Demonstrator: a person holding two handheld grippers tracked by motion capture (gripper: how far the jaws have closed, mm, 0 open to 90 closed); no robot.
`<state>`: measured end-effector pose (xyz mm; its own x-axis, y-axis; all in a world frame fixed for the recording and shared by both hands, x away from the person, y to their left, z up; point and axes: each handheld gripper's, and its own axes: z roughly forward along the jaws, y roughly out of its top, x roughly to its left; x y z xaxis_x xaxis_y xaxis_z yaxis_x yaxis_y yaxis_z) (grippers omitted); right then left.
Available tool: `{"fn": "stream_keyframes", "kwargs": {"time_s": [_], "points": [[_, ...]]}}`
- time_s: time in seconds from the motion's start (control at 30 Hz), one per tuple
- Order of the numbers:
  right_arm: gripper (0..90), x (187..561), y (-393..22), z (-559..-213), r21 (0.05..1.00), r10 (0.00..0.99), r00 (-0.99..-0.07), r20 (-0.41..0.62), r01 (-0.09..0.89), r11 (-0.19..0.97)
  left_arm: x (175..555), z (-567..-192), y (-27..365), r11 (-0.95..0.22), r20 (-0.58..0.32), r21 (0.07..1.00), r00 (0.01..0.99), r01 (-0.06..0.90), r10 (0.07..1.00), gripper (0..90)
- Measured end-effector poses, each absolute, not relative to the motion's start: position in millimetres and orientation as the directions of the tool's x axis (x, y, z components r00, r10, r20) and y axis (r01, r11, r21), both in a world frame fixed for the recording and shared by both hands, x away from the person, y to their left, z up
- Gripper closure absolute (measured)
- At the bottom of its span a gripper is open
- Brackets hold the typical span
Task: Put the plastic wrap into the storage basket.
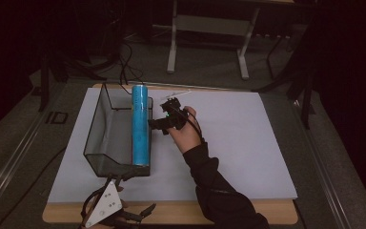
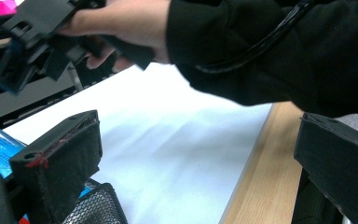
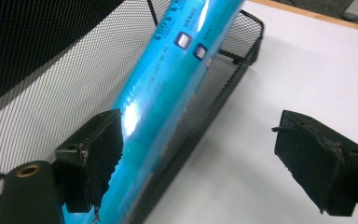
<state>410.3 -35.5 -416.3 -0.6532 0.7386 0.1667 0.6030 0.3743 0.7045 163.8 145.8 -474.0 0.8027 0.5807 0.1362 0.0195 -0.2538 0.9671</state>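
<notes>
A long blue tube (image 1: 141,126) lies in a black mesh basket (image 1: 95,124), propped along its right wall. In the right gripper view the tube (image 3: 168,93) slants up over the mesh wall (image 3: 37,70). My right gripper (image 1: 158,125) hovers just to the right of the tube, its jaws turned toward it. That gripper (image 3: 214,158) is open; one pad stands in front of the tube and the gap holds nothing. My left gripper (image 1: 136,193) rests at the table's front edge by the basket's near end. It (image 2: 196,158) is open too, with nothing between its jaws.
A white sheet (image 1: 238,143) covers most of the wooden table (image 1: 181,212). The person's right hand (image 2: 121,23) and dark sleeve cross above the sheet. A desk frame (image 1: 209,24) stands on the floor behind the table, and cables trail at the back left.
</notes>
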Motion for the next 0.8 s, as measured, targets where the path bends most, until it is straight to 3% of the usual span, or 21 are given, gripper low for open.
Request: {"fn": "stream_keyframes", "kwargs": {"time_s": [0.8], "points": [[14.9,364.3,-156.3,-421.1,0.762,0.744,-0.658,0.115,0.538,0.359,165.1,-475.0,144.0,-0.257,0.135,0.966,0.804,0.023,0.579,1.5]]}}
